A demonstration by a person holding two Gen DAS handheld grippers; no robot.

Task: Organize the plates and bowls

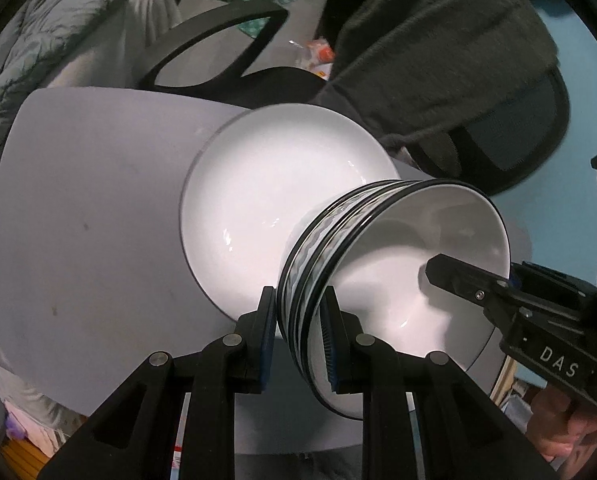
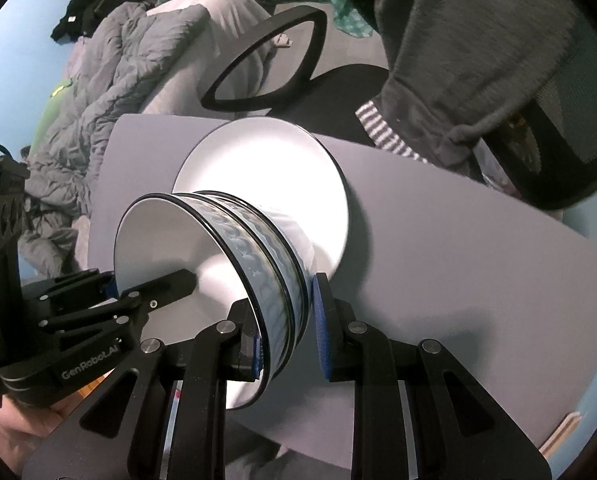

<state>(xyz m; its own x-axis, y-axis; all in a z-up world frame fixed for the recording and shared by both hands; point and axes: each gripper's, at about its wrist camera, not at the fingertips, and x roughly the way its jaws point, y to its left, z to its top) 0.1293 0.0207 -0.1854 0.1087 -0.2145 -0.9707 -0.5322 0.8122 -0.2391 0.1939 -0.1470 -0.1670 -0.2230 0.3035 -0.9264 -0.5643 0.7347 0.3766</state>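
Both claws pinch the rim of the stacked bowls [image 1: 378,264], left gripper [image 1: 300,336] and right gripper [image 2: 288,332] on opposite sides, the stack sitting on the plate [image 1: 266,184] on the table [image 1: 90,200], so stacking looks nearly done, release pending.

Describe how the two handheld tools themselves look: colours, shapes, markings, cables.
Both are matte black linkage frames with silver pivot pins and blue ribbed pads on the fingers. The left tool carries white "GenRobot.AI" lettering, read in the right wrist view. The right tool shows "DAS" in the left wrist view. A black cable loops above the left tool's body.
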